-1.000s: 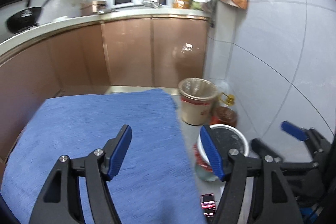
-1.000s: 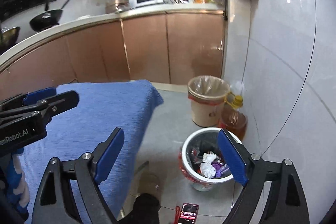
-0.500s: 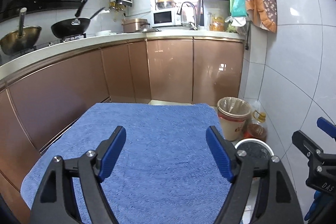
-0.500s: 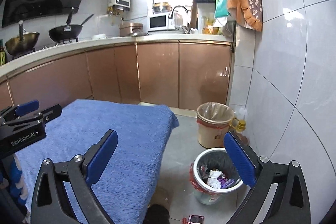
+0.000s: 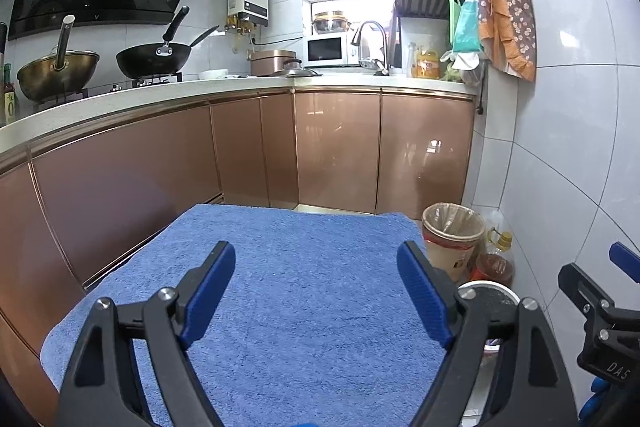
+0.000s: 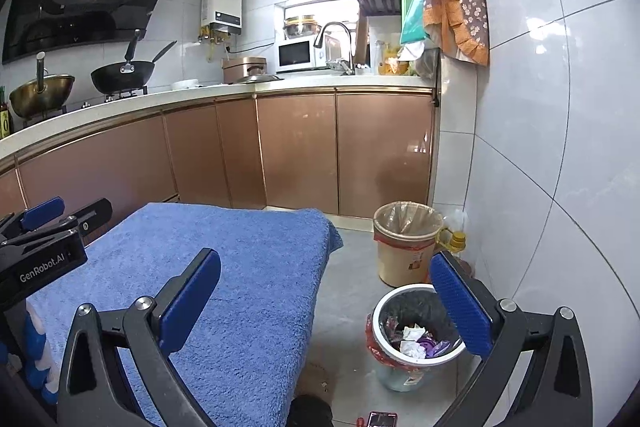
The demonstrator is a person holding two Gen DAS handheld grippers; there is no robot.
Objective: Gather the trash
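Observation:
A white-rimmed trash bin (image 6: 416, 337) stands on the floor right of the table, holding crumpled paper and purple wrappers (image 6: 416, 343). Its rim shows in the left wrist view (image 5: 490, 291). My left gripper (image 5: 316, 291) is open and empty above the blue towel (image 5: 312, 291) that covers the table. My right gripper (image 6: 326, 301) is open and empty, held above the table's right edge and the floor; its right finger overlaps the bin. No trash shows on the towel (image 6: 224, 259).
A beige bin (image 6: 406, 243) with a clear liner stands by the wall, with an oil bottle (image 6: 454, 239) beside it. Copper cabinets (image 5: 336, 155) and a counter with woks and a microwave run behind. A phone (image 6: 382, 419) lies on the floor. Tiled wall on the right.
Both grippers have tilted up and drawn back from looking down at the bin and floor; the counter and upper kitchen have come into view. Both stay open and empty.

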